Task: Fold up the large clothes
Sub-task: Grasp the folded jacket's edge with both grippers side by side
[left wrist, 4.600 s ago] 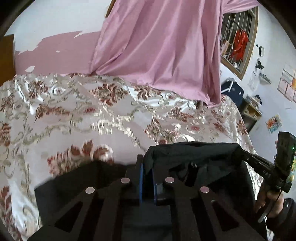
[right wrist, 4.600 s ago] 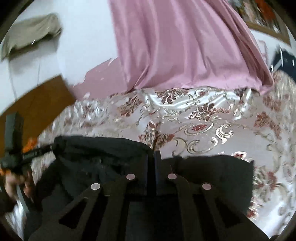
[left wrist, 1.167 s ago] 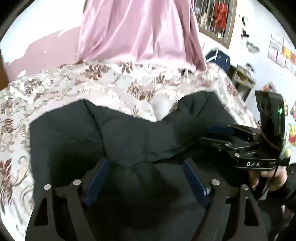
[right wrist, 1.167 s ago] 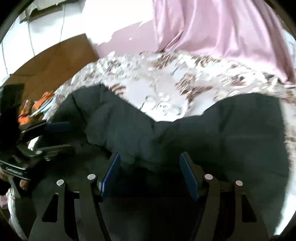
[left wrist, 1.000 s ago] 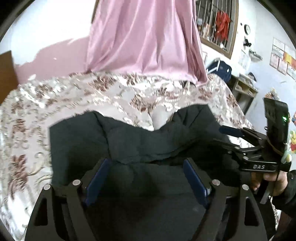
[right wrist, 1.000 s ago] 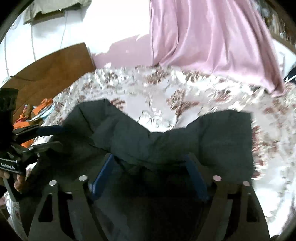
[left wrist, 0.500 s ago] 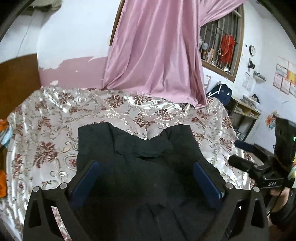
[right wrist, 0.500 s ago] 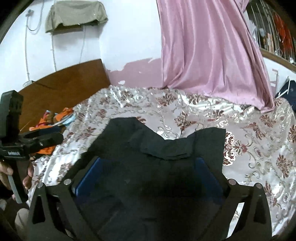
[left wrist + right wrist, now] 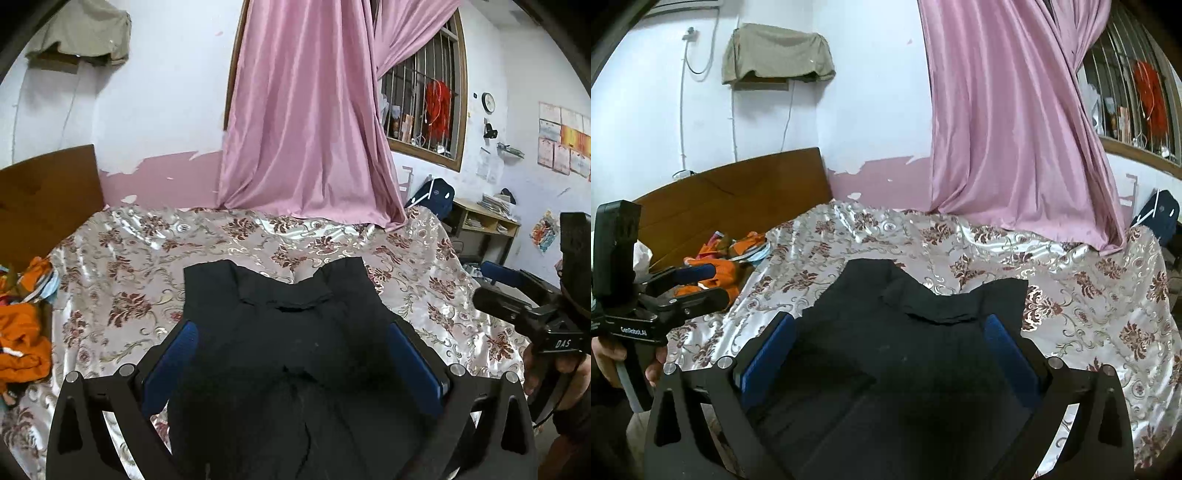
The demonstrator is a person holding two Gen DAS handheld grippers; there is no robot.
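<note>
A black garment lies flat on the bed, on a floral satin bedspread, reaching from the near edge toward the middle. Its far end shows two squared corners with a dip between them, and a small flap is folded over just below that dip.

The left gripper hangs above the garment with its jaws spread wide; its blue pads stand clear on either side of the cloth, gripping nothing. The right gripper hangs beside it the same way, jaws wide and empty.

A hand holds the left gripper's handle. Orange clothes are heaped at the bed's left edge, by the wooden headboard. A pink curtain drapes onto the far edge.
</note>
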